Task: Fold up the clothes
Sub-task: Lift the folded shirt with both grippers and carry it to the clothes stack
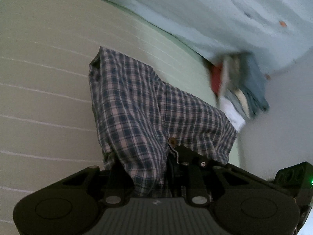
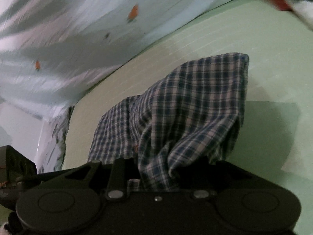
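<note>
1. The plaid shirt [image 1: 156, 105] is pinched in both sets of jaws at once. From each it runs forward, out onto the pale green mat [image 1: 49, 74] ahead.
2. In the left gripper [image 1: 154, 168] the jaws are closed tight on a bunched edge of the cloth, beside a small brown button [image 1: 172, 141]. The fingertips themselves are hidden under the fabric.
3. In the right gripper [image 2: 156, 172] the jaws are likewise clamped on a gathered fold of the same shirt [image 2: 185, 105]. A button shows just left of the pinch.
4. The long axis of the cloth lies forward from both jaws. In the left view it slants up and left to a far corner; in the right view it slants up and right. The held edge seems to span between the two grippers, so neither is nearer.
5. My judgement: the coming move turns on carrying that held edge evenly along this forward axis. Whether the shirt is being spread or folded over, I cannot tell.
6. Further out, right of the left jaws, sits a blurred stack of folded clothes [image 1: 240, 86]. Beyond the mat lies a light blue sheet [image 1: 215, 9] with orange spots.
</note>
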Tool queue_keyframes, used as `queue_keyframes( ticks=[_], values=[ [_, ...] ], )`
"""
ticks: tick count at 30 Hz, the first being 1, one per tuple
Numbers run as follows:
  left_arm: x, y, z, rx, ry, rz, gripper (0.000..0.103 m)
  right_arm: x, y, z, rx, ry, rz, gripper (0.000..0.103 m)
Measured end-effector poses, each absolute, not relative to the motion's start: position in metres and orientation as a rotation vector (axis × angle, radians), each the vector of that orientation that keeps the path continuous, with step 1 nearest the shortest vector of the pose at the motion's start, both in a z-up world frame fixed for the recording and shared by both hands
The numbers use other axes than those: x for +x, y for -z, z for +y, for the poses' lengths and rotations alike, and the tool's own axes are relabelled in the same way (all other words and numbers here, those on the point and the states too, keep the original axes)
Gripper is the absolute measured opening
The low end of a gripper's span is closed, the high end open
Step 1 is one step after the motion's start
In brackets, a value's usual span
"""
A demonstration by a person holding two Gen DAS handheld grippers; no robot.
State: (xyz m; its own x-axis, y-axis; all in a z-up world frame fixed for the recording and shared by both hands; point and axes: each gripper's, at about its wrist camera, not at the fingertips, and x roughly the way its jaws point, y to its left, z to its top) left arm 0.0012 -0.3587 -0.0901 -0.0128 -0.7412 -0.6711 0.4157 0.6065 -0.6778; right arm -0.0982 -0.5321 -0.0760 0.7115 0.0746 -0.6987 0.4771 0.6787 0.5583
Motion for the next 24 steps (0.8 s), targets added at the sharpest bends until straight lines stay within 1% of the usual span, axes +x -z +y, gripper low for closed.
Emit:
queue_keyframes(
  ticks=[6,10,14,24],
  values=[
    [-0.029,0.066,-0.436,-0.226,1.078,1.247,0.026,-0.157,0.056,-0.585,0.822,0.373,0.661,0.029],
    [-0.044,0.046,-0.500,-0.186,1.149,1.192,0.026,-0.189,0.044,-0.628,0.819,0.432,0.588,0.029],
    [-0.051,0.014,-0.565,-0.161,1.213,1.105,0.026,-0.216,0.031,-0.688,0.827,0.454,0.501,0.029],
    [-0.064,-0.069,-0.726,-0.107,1.364,0.875,0.026,-0.236,-0.040,-0.845,0.698,0.494,0.290,0.029]
  ],
)
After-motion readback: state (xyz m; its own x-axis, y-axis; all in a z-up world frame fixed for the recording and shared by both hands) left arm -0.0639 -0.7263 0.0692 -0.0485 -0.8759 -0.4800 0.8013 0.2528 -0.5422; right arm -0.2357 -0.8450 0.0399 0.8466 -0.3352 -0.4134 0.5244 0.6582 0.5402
